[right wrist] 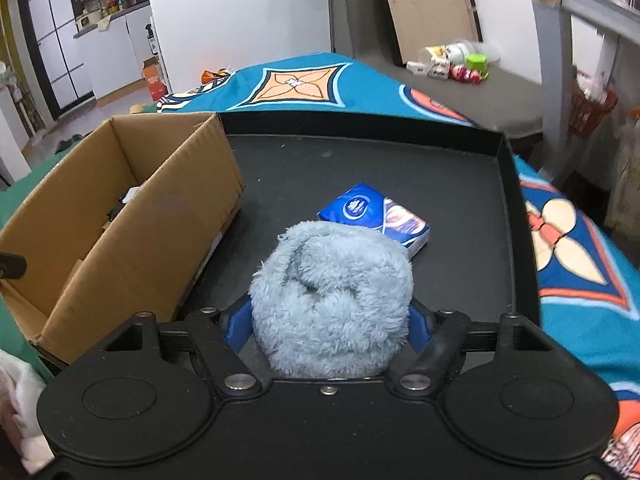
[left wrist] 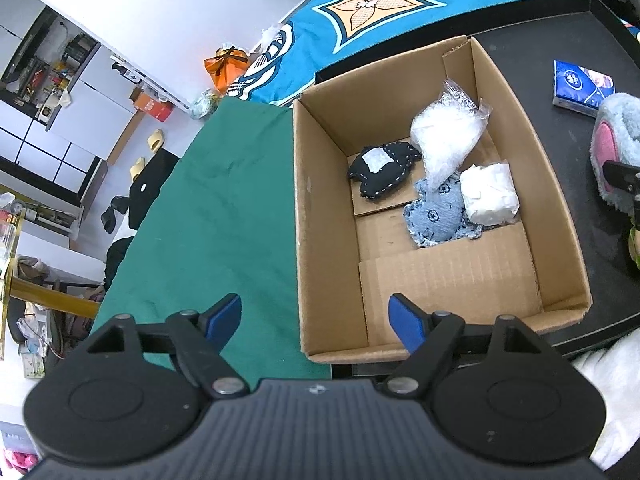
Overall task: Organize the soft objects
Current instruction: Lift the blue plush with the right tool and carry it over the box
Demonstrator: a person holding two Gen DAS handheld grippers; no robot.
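Observation:
An open cardboard box (left wrist: 320, 220) holds a black stitched cushion (left wrist: 382, 170), a clear bag of white stuffing (left wrist: 444, 136), a denim piece (left wrist: 438, 216) and a white wrapped bundle (left wrist: 488, 194). My left gripper (left wrist: 316, 320) hangs open and empty over the box's near left corner. In the right wrist view a fluffy light-blue plush (right wrist: 332, 296) fills my right gripper (right wrist: 328, 322), and both blue pads press into its sides just above the black tray (right wrist: 508, 208). The plush (left wrist: 620, 132) also shows at the right edge of the left wrist view.
A blue tissue pack (right wrist: 376, 212) lies on the tray just beyond the plush. The box (right wrist: 132, 248) stands to the left of it. Green cloth (left wrist: 224, 208) covers the surface left of the box. A teal patterned blanket (right wrist: 304, 80) lies behind the tray.

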